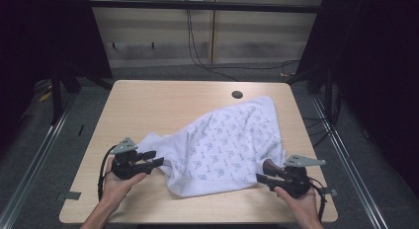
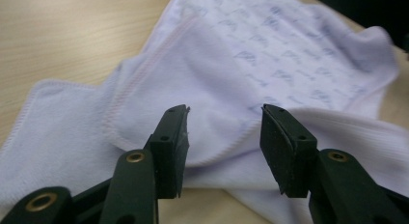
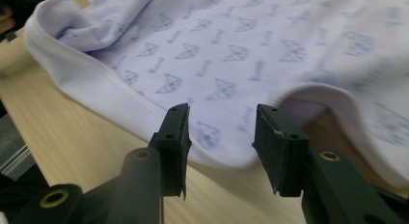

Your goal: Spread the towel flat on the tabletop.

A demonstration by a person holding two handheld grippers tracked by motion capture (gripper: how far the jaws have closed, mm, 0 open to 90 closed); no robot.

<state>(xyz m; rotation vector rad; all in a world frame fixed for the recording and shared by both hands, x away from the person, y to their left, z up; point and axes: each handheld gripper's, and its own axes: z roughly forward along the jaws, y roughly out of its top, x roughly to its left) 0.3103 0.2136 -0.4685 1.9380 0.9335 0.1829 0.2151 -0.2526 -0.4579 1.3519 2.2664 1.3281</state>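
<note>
A white garment (image 1: 227,140) with a small blue print lies crumpled across the right half of the wooden table (image 1: 148,105). My left gripper (image 1: 157,158) sits at the garment's near-left end, open, its jaws on either side of a folded hem (image 2: 212,147). My right gripper (image 1: 264,172) rests at the near-right edge, open, with the garment's rim (image 3: 217,154) lying between its jaws. A hand holds each gripper from below.
A round cable hole (image 1: 237,95) lies at the table's far edge, just beyond the garment. Bare wood spreads over the left and far-left part of the table. Cables (image 1: 197,56) hang at the wall behind, and dark frame posts (image 1: 57,91) flank the table.
</note>
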